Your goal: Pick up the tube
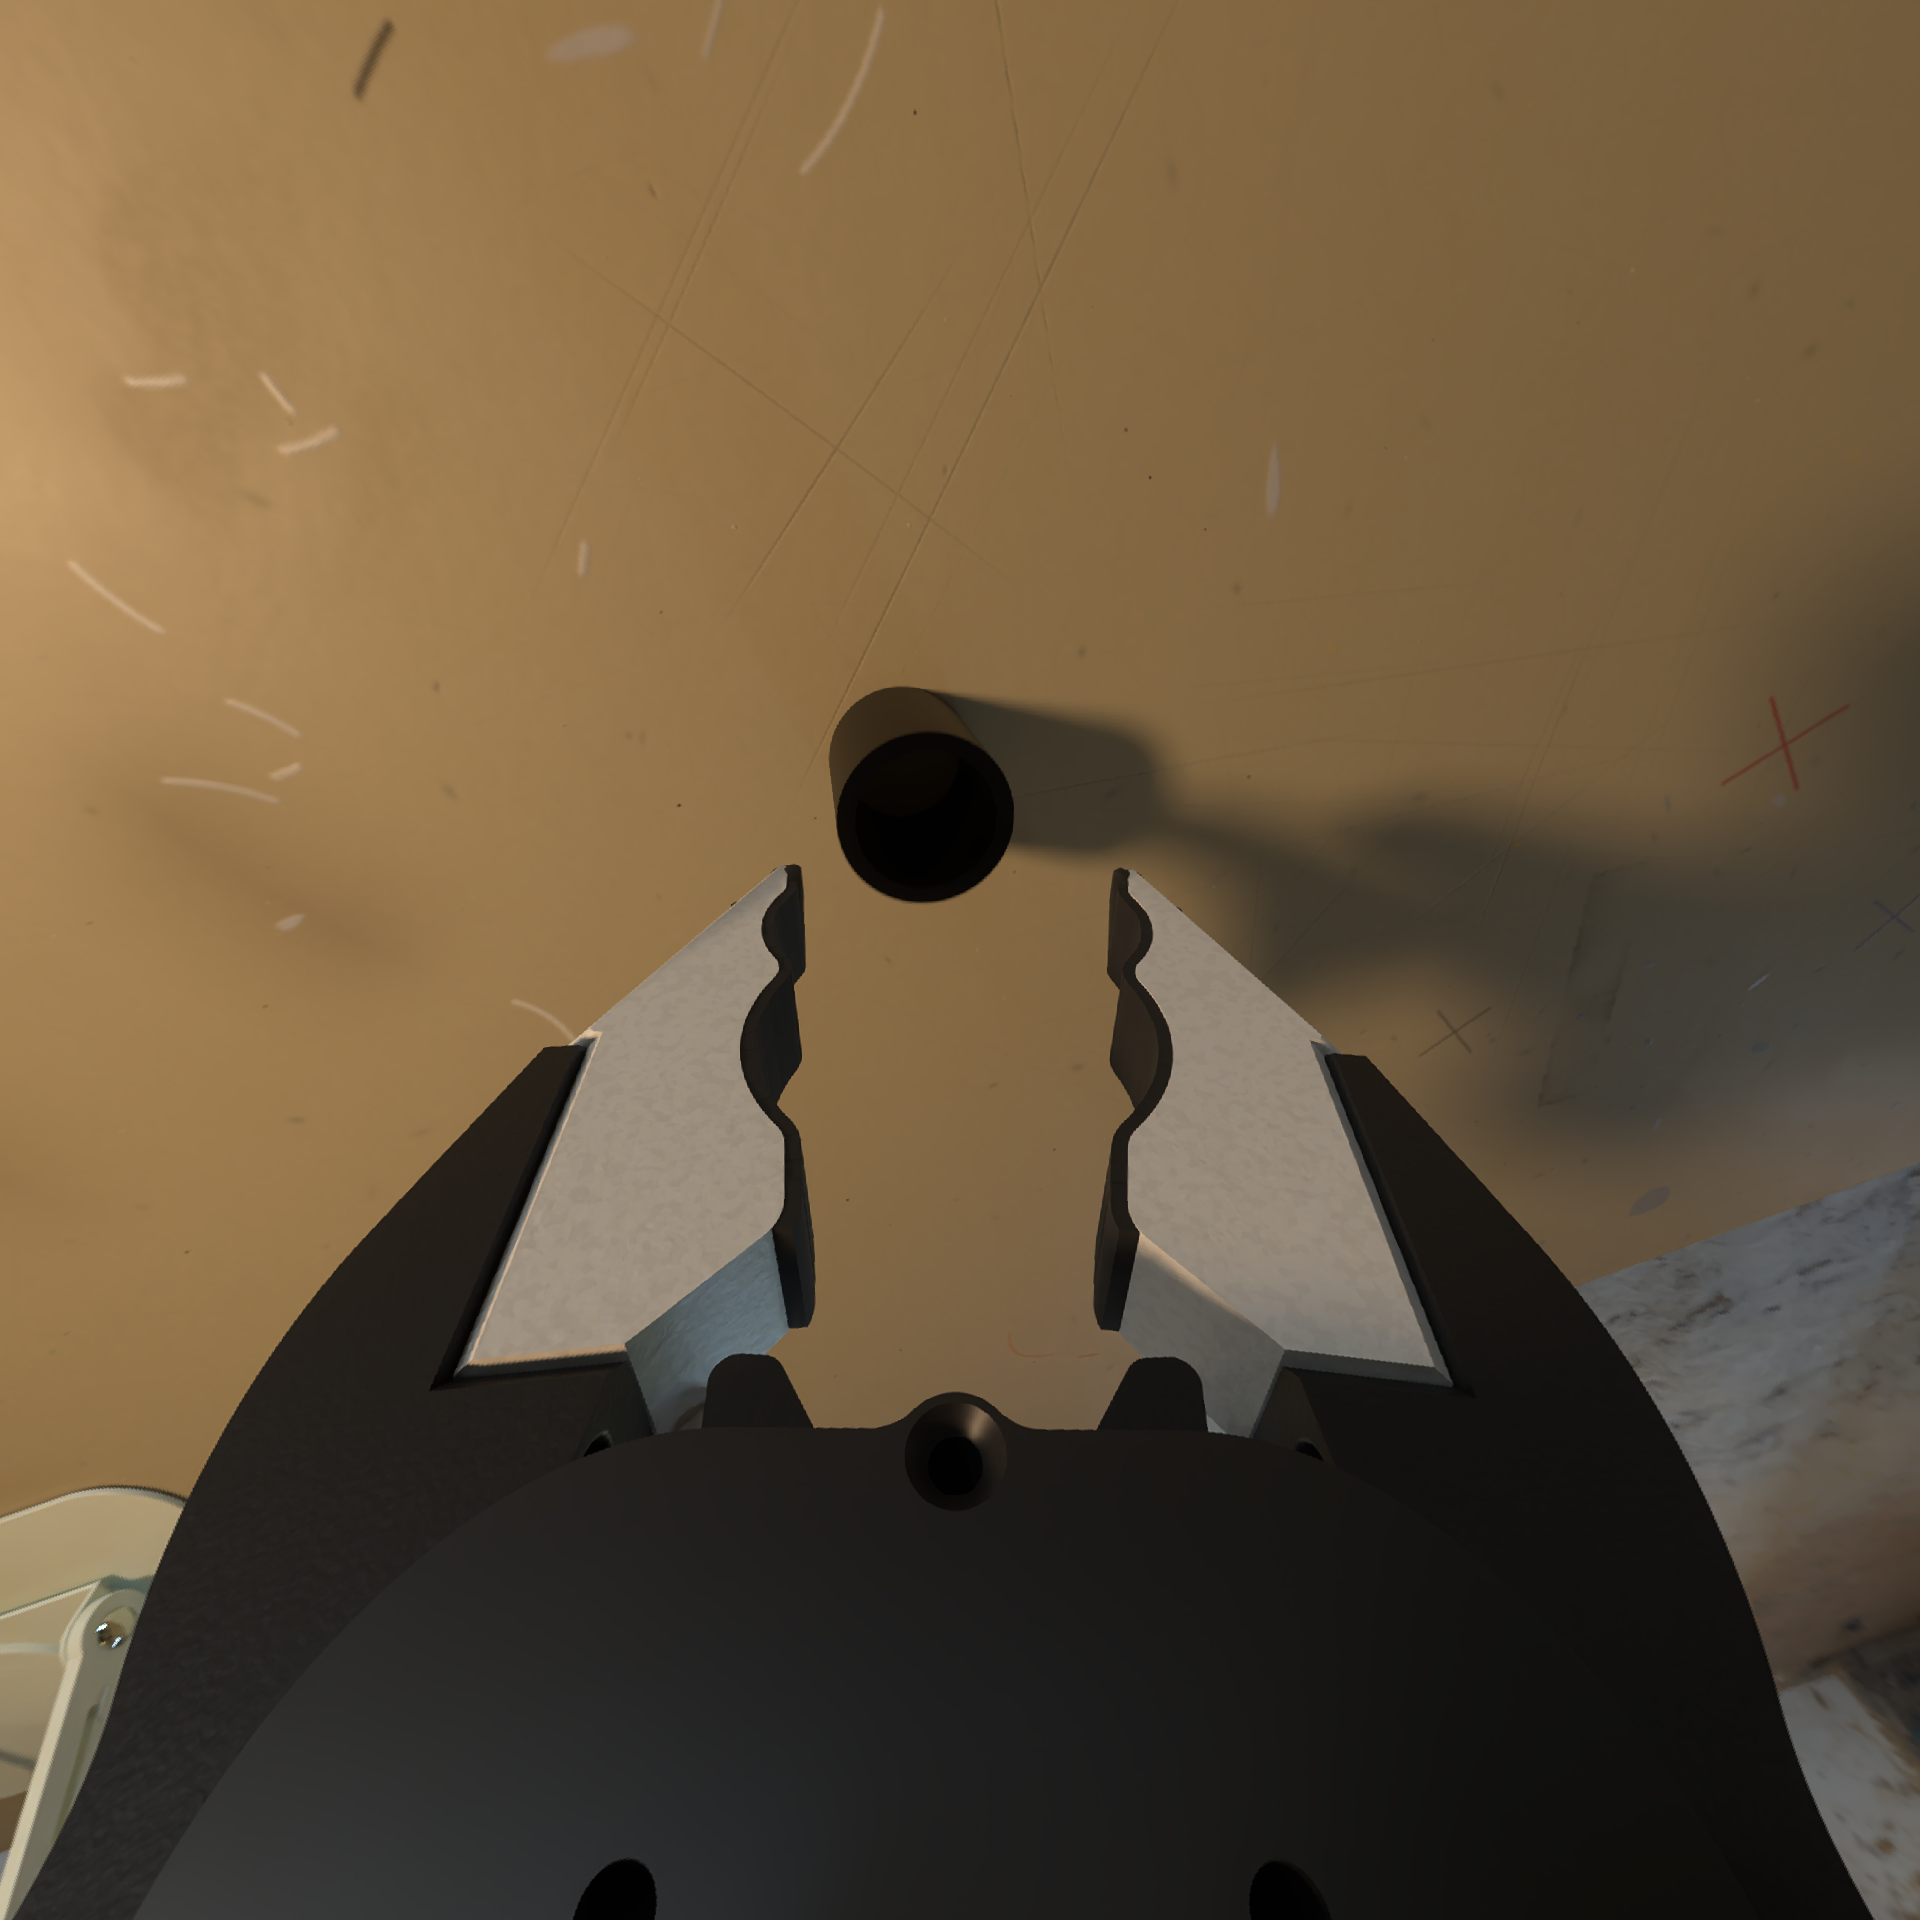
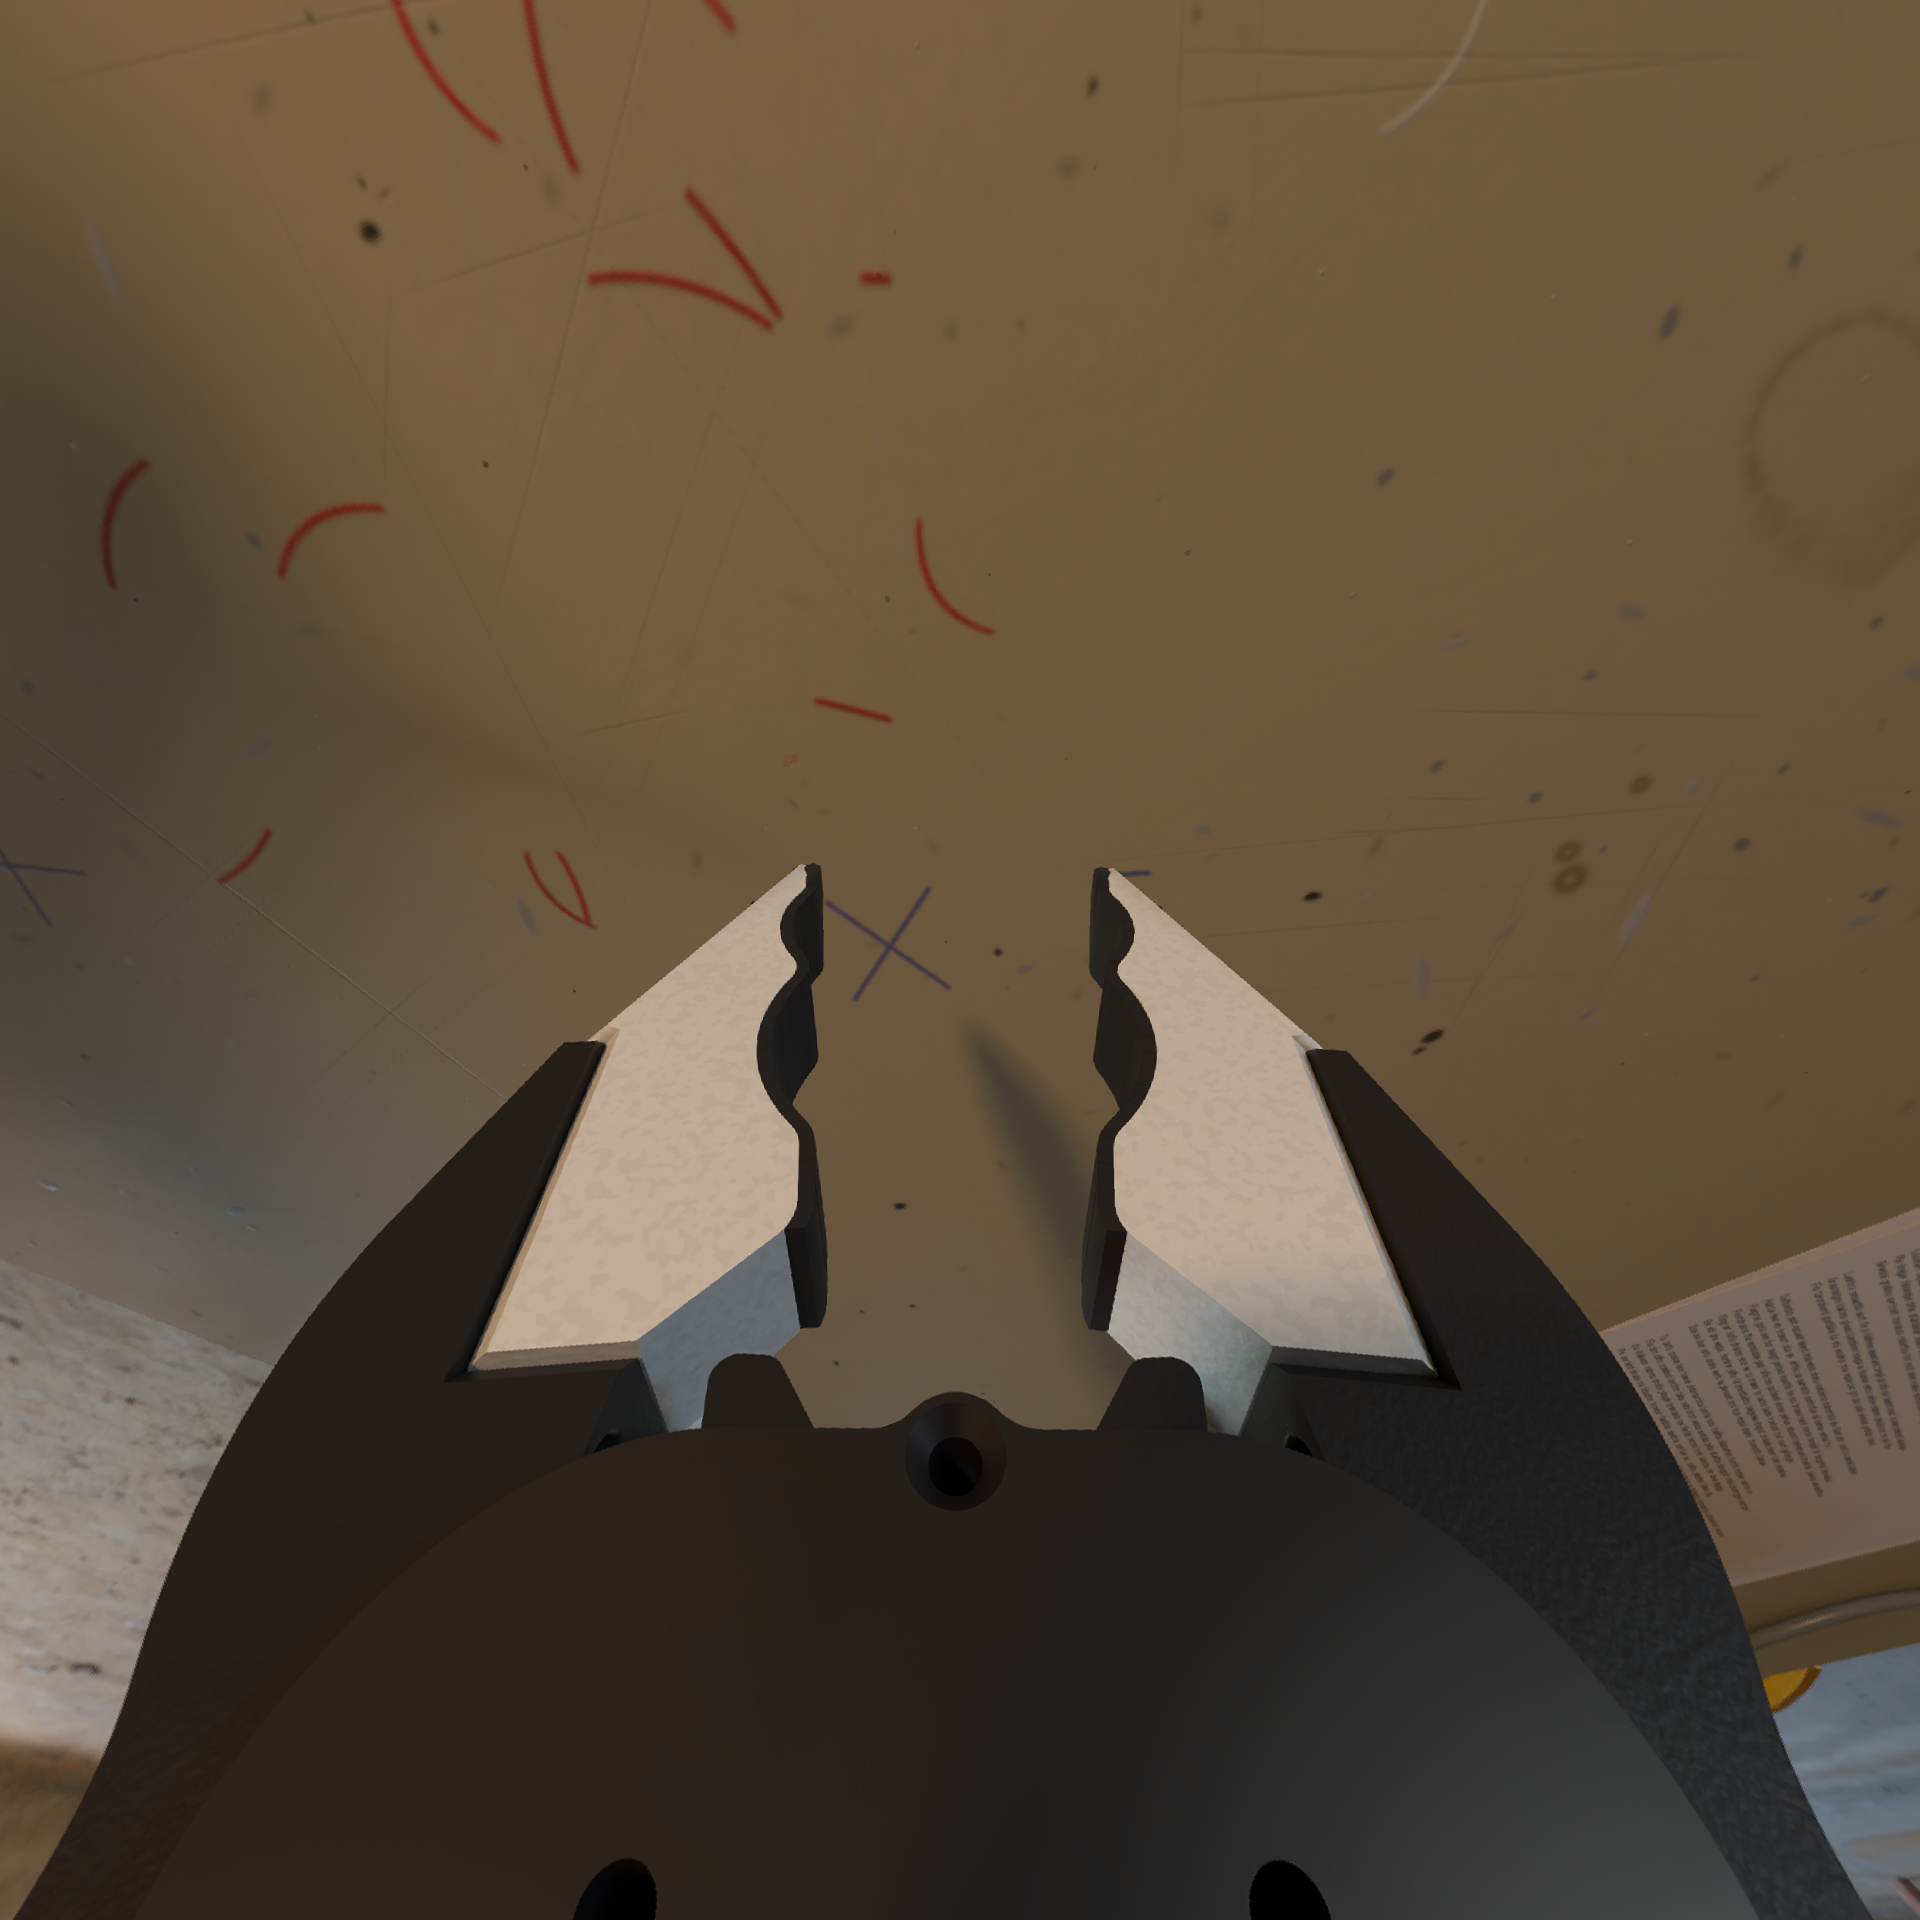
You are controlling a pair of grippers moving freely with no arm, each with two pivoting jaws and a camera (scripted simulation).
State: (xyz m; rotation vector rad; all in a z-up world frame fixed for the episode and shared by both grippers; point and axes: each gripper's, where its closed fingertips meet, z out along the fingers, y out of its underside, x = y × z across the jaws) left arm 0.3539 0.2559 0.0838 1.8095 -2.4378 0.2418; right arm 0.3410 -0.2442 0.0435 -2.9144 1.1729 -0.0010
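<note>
A short black tube (image 1: 923,800) stands on the tan tabletop (image 1: 623,468) in the left wrist view, its open end facing the camera. It casts a dark shadow to the right. My left gripper (image 1: 956,873) is open and empty, its fingertips just short of the tube, which sits slightly left of the gap's middle. My right gripper (image 2: 954,873) is open and empty above a scratched tan surface (image 2: 1351,520) with red and blue pen marks. The tube does not show in the right wrist view.
A white hinged object (image 1: 62,1621) sits at the lower left of the left wrist view. The table edge with mottled floor (image 1: 1766,1403) lies at the lower right. In the right wrist view a printed sheet (image 2: 1787,1382) lies at the right, and floor (image 2: 94,1455) shows lower left.
</note>
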